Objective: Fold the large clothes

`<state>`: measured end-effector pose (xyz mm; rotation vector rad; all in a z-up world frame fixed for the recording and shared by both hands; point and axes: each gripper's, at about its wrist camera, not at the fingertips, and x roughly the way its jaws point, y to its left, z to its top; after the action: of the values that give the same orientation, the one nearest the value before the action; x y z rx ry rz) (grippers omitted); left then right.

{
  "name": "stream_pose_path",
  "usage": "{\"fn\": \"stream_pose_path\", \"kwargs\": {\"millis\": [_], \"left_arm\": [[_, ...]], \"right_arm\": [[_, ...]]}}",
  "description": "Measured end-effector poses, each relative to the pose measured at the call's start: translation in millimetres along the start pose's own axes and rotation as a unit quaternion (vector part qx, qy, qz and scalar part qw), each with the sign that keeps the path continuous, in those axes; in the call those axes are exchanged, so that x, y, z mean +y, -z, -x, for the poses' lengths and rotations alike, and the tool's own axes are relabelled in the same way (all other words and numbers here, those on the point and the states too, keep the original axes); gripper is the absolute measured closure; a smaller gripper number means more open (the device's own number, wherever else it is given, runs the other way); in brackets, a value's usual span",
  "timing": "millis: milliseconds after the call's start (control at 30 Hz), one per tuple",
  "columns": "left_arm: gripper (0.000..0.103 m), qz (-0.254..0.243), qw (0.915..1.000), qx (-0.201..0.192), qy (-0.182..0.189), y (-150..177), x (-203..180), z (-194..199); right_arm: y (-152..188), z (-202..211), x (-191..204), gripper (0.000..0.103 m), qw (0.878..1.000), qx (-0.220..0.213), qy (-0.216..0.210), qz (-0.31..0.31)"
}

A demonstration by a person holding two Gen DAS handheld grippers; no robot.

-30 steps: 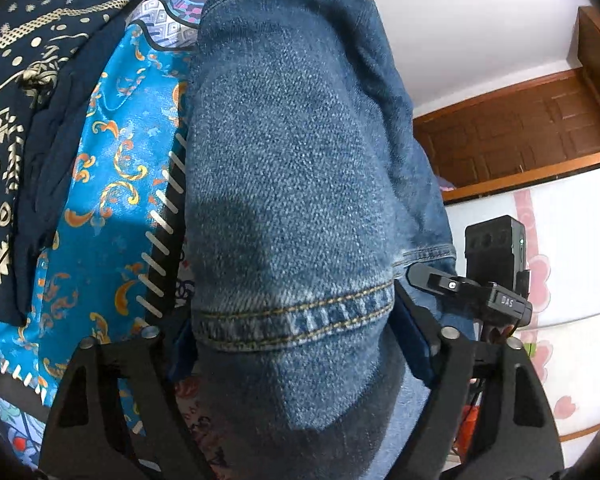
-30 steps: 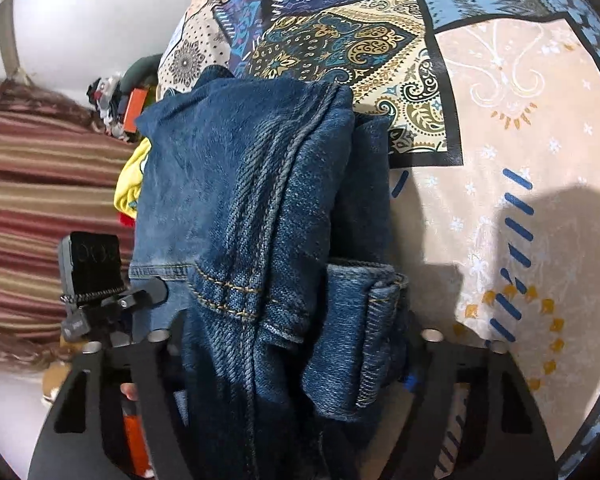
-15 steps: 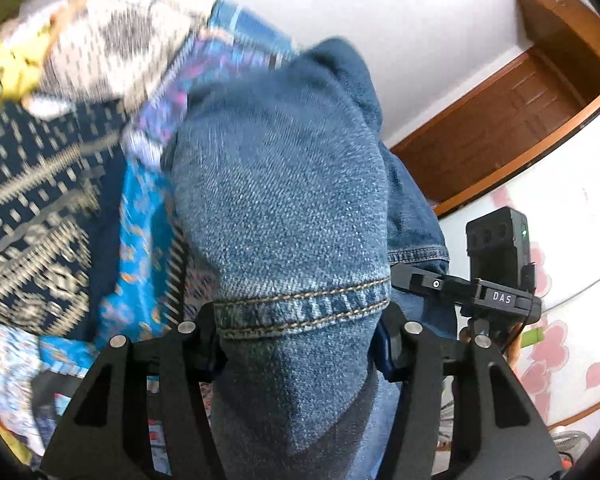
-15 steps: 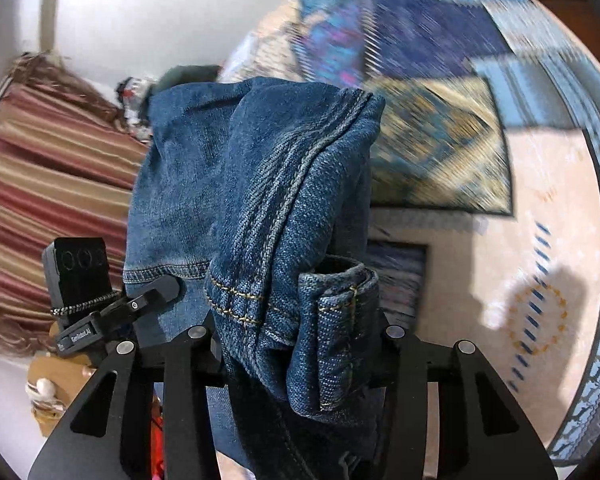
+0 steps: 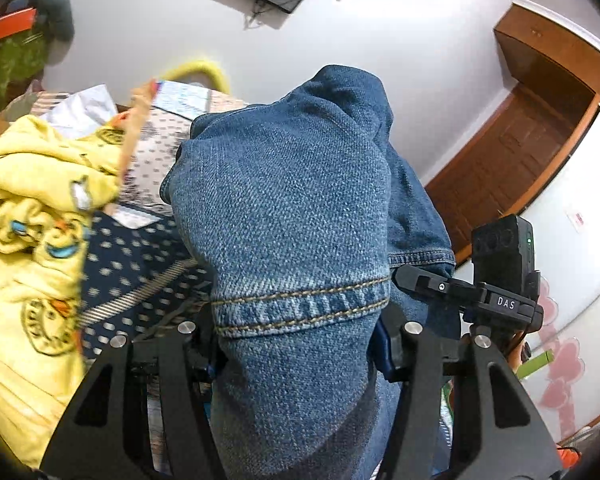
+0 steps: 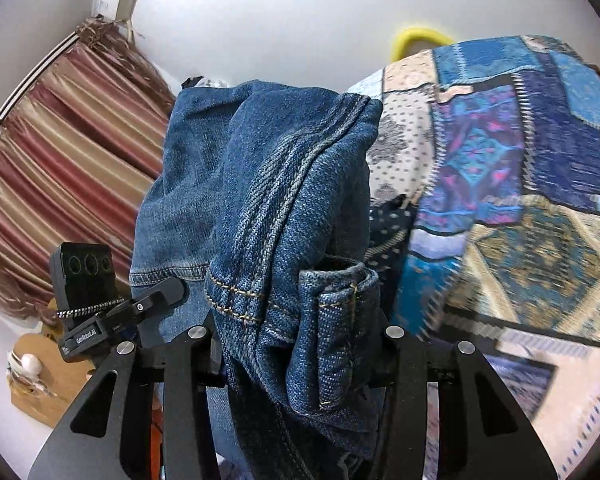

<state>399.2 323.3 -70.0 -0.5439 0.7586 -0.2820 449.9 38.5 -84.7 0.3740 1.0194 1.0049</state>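
Note:
A folded pair of blue jeans (image 5: 292, 208) fills the left wrist view, lifted off the bed. My left gripper (image 5: 300, 344) is shut on it just below a stitched hem. In the right wrist view the same jeans (image 6: 268, 200) bulge upward, a thick seam running up the bundle. My right gripper (image 6: 300, 344) is shut on the bunched denim, with a rolled cuff against the right finger. Each gripper appears in the other's view as a black unit: the right one (image 5: 500, 280) and the left one (image 6: 88, 296).
A patchwork bedspread (image 6: 520, 208) in blue, purple and cream lies below and to the right. A yellow printed garment (image 5: 32, 240) is heaped at the left on a dark dotted cloth (image 5: 132, 264). A wooden door (image 5: 512, 160), white wall and striped curtain (image 6: 60, 152) stand behind.
Both grippers closed on the jeans and rose with them off the bedspread. The views tilted up, bringing the wall, door and curtain into sight, and the bed dropped away.

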Motion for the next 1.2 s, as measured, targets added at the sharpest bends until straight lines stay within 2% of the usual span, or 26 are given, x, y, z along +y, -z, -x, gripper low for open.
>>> {"fn": "stream_pose_path", "kwargs": {"millis": [167,333,433,567,667,767,833,933,1033,1133,1200], "left_arm": [[0.047,0.02,0.9994,0.016,-0.023,-2,61,-13],[0.047,0.061,0.995,0.065,-0.046,2,132,-55],[0.045,0.079,0.9895,0.098,-0.07,16,166,-85],[0.029,0.102,0.9881,0.093,-0.069,29,191,-101],[0.025,0.102,0.9869,0.097,-0.079,30,189,-103],[0.022,0.079,0.9842,0.092,-0.129,29,173,-98],[0.022,0.056,0.9813,0.087,-0.162,29,160,-94],[0.022,0.013,0.9756,0.074,-0.206,28,135,-80],[0.02,-0.027,0.9717,0.055,-0.228,32,109,-64],[0.015,-0.052,0.9691,0.043,-0.237,42,94,-54],[0.014,-0.059,0.9653,0.051,-0.249,48,96,-61]], "right_arm": [[-3,-66,-9,0.061,1.0,0.026,-0.005,-0.016],[4,-132,-40,0.062,0.997,0.068,0.016,-0.038],[11,-165,-59,0.062,0.993,0.095,0.034,-0.053],[22,-178,-78,0.061,0.993,0.094,0.049,-0.05],[23,-174,-78,0.058,0.993,0.099,0.061,-0.031],[26,-159,-62,0.052,0.989,0.097,0.109,0.018],[29,-146,-52,0.051,0.984,0.09,0.146,0.045],[26,-137,-46,0.051,0.979,0.074,0.177,0.069],[28,-123,-33,0.048,0.979,0.049,0.178,0.089],[32,-123,-21,0.032,0.976,0.031,0.18,0.117],[37,-131,-19,0.028,0.974,0.034,0.184,0.132]]}}
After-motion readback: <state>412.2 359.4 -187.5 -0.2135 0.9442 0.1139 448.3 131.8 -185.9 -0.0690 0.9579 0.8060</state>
